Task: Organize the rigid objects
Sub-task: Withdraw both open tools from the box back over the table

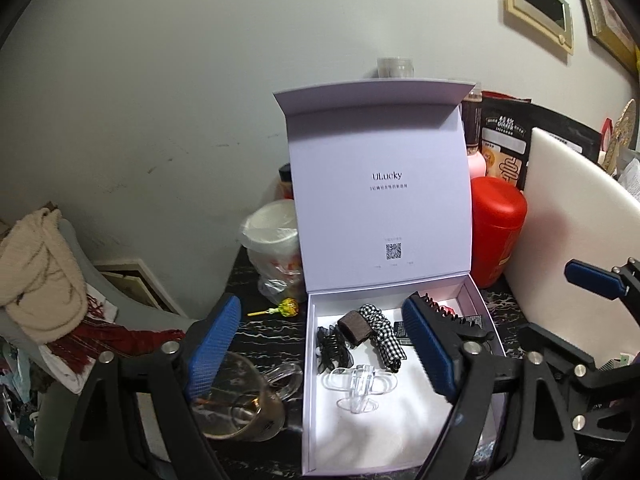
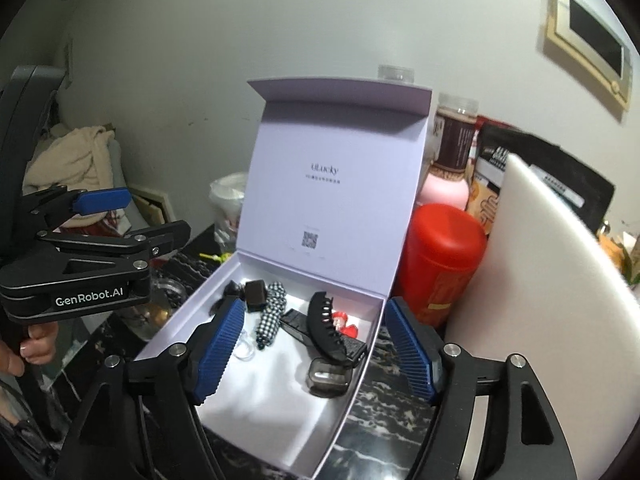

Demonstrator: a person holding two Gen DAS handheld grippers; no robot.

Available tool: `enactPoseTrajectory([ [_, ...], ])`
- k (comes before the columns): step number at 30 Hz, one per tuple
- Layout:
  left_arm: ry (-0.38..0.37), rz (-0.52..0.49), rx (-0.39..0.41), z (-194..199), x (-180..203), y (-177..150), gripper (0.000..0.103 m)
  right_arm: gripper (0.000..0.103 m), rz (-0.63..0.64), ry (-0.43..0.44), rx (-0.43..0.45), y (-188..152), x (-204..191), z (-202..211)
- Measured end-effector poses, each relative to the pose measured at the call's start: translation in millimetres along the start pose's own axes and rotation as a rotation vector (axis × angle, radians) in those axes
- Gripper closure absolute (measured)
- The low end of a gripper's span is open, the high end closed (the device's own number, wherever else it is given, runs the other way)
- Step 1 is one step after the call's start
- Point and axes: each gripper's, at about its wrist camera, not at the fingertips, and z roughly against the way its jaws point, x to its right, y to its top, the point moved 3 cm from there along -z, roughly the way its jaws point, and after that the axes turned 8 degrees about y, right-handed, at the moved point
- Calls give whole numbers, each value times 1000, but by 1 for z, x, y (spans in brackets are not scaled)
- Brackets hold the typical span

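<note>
Both my grippers hang above the open white box [image 1: 308, 400] with nothing held. My left gripper [image 1: 320, 344] stands wide open, one blue pad [image 1: 212, 348] over the glass mug [image 1: 240, 404] outside the box's left wall, the other over the box interior. My right gripper [image 2: 316, 352] is open too, its pads either side of the box's near right corner, clear of everything inside.

Nearest in the box, between my left pads, lies the clear hair claw [image 1: 358, 386]. Behind it sit a small black claw clip [image 1: 330, 346], a brown block [image 1: 354, 328] and a black-and-white checked scrunchie [image 1: 382, 332]. Between my right pads a long black toothed clip [image 2: 326, 328] lies across a flat black case [image 2: 298, 326], with a smoky translucent case [image 2: 326, 378] at its near end, against the right wall. Something small and red [image 2: 346, 324] lies behind the clip; I cannot tell what.

The box lid [image 1: 380, 208] stands upright at the back. To its left sit a bagged white cup [image 1: 272, 236] and a yellow lollipop [image 1: 286, 308]; to its right a red canister [image 1: 496, 232], with a pink bottle [image 2: 444, 192] and a dark pouch [image 1: 504, 140] behind. A white board [image 1: 568, 248] rises on the right.

All rests on a black marbled tabletop [image 1: 272, 332]. Beyond is a grey-white wall [image 1: 180, 80] with a framed picture [image 1: 538, 4]; a beige cloth [image 1: 36, 264] is heaped at the left.
</note>
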Motion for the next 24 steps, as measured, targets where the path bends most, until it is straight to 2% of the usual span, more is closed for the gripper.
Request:
enactPoseTrajectory([
  [2, 4, 2, 22, 11, -2, -2, 1, 22, 6, -10, 14, 0, -4, 9],
  [8, -2, -10, 57, 42, -7, -11, 1, 19, 15, -23, 53, -5, -16, 38],
  [16, -22, -5, 89, 83, -14, -30, 1, 7, 24, -49, 119, -17, -36, 81],
  [24, -49, 13, 69, 109, -18, -56, 0, 1, 26, -85, 141, -36, -53, 112],
])
